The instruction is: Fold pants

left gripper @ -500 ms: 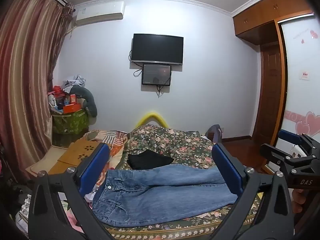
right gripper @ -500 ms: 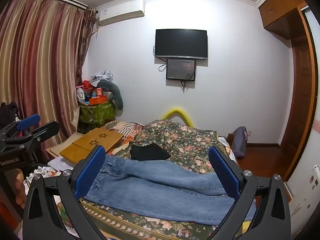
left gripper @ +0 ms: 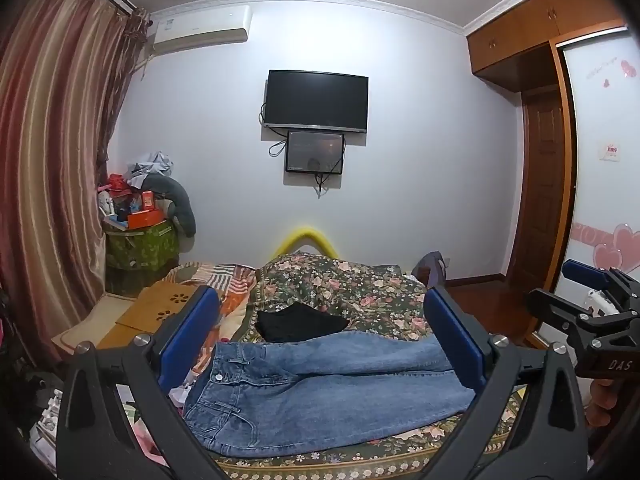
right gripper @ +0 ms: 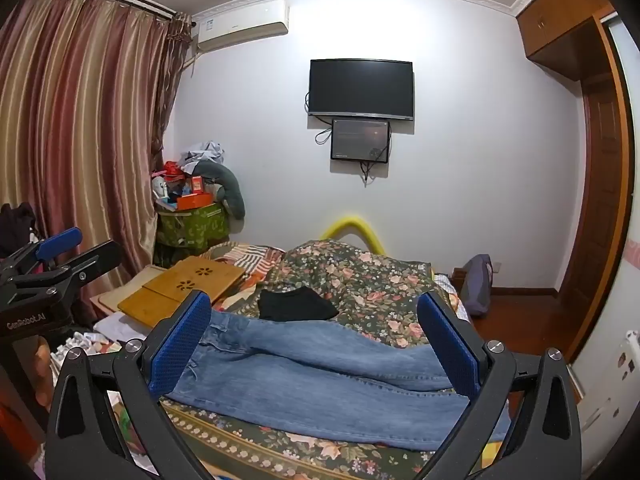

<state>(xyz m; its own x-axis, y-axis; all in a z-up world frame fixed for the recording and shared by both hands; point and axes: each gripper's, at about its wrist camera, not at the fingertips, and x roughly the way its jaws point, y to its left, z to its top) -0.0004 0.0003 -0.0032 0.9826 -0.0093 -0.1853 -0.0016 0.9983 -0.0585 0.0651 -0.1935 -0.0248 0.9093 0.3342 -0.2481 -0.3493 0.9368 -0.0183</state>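
Blue denim jeans point(left gripper: 320, 392) laid flat and unfolded across the near part of a bed covered by a floral bedspread point(left gripper: 352, 292). Waistband, button and a front pocket lie at the left end; the two legs run side by side to the right, the far leg slightly overlapping the near one, with the hems close to the right edge of the bed. The fabric is mid-blue, faded along the thighs, with shallow wrinkles. Just beyond the jeans, at centre, a small black garment point(left gripper: 300, 322) rests on the bedspread. Left gripper point(left gripper: 320, 344): jaws spread wide, blue pads apart, nothing between them, held short of the jeans at the waistband end. Right gripper point(right gripper: 316, 344): jaws likewise spread wide and empty, held near the leg end. Left background: striped curtain point(left gripper: 48, 160) and a wooden lap desk point(right gripper: 184, 284); far wall: a television point(left gripper: 318, 100)
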